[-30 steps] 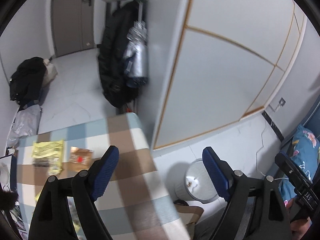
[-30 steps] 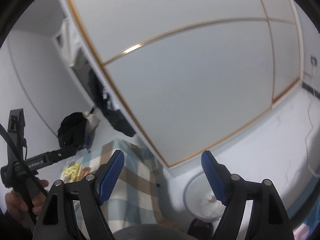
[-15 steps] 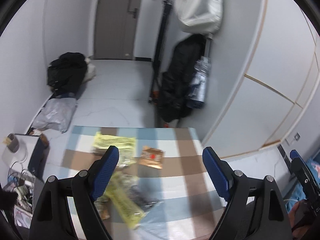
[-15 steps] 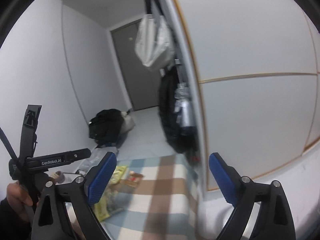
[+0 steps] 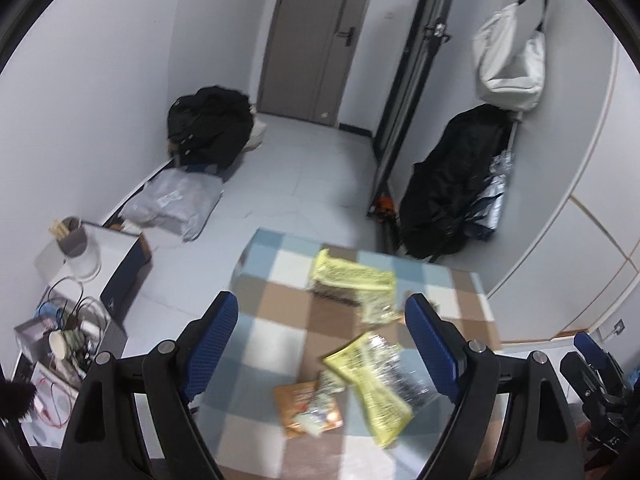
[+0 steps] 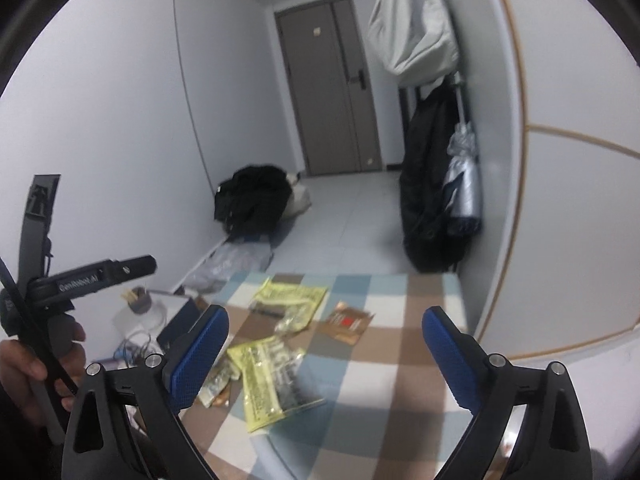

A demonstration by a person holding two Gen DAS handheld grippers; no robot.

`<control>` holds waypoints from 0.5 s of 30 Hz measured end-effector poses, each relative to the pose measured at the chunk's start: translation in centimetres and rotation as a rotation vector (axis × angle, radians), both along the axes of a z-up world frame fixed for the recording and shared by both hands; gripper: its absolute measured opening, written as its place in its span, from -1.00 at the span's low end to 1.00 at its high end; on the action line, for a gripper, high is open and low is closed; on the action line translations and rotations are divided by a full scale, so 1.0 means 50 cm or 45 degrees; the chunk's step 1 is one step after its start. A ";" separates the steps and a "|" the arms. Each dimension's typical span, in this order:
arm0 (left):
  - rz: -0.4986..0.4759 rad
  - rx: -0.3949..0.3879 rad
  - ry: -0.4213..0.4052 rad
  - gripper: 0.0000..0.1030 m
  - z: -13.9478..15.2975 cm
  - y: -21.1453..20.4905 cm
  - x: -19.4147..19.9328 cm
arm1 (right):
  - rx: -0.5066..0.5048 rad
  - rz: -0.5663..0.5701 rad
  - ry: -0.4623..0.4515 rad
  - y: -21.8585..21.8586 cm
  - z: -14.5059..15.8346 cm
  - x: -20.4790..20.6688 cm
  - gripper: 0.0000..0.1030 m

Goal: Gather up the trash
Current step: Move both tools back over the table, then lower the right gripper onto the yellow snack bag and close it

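Observation:
Several snack wrappers lie on a checked tablecloth (image 5: 280, 320). A yellow wrapper (image 5: 352, 280) lies at the far side, and also shows in the right wrist view (image 6: 292, 296). A second yellow wrapper (image 5: 376, 376) lies nearer, also in the right wrist view (image 6: 272, 376). A brown packet (image 5: 308, 404) sits at the front left. Another brown packet (image 6: 346, 322) lies further right. My left gripper (image 5: 322, 344) is open and empty above the table. My right gripper (image 6: 326, 356) is open and empty, further back over the table.
A white side table (image 5: 100, 248) with a cup and cables stands left of the table. Black bags (image 5: 208, 124) and a grey sack (image 5: 172, 204) lie on the floor. A black coat (image 5: 452, 184) and white bag (image 5: 512, 60) hang by the wardrobe. A grey door (image 5: 316, 40) is at the back.
Both cameras have swung left and down from the wardrobe and the white bin towards the table. The wrappers are now in front of both grippers. Both stay open.

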State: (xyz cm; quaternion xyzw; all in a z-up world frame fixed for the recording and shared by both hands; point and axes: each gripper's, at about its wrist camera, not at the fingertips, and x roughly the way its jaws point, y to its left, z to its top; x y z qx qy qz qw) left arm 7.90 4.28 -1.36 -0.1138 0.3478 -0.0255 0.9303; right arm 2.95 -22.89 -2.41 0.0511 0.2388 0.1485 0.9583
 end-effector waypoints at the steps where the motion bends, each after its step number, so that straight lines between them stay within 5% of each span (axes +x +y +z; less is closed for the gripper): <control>1: 0.008 0.003 0.008 0.62 -0.006 0.009 -0.001 | -0.010 0.003 0.026 0.013 -0.011 0.007 0.91; 15: 0.073 -0.047 0.091 0.62 -0.073 0.108 0.002 | -0.113 0.129 0.215 0.136 -0.116 0.063 0.91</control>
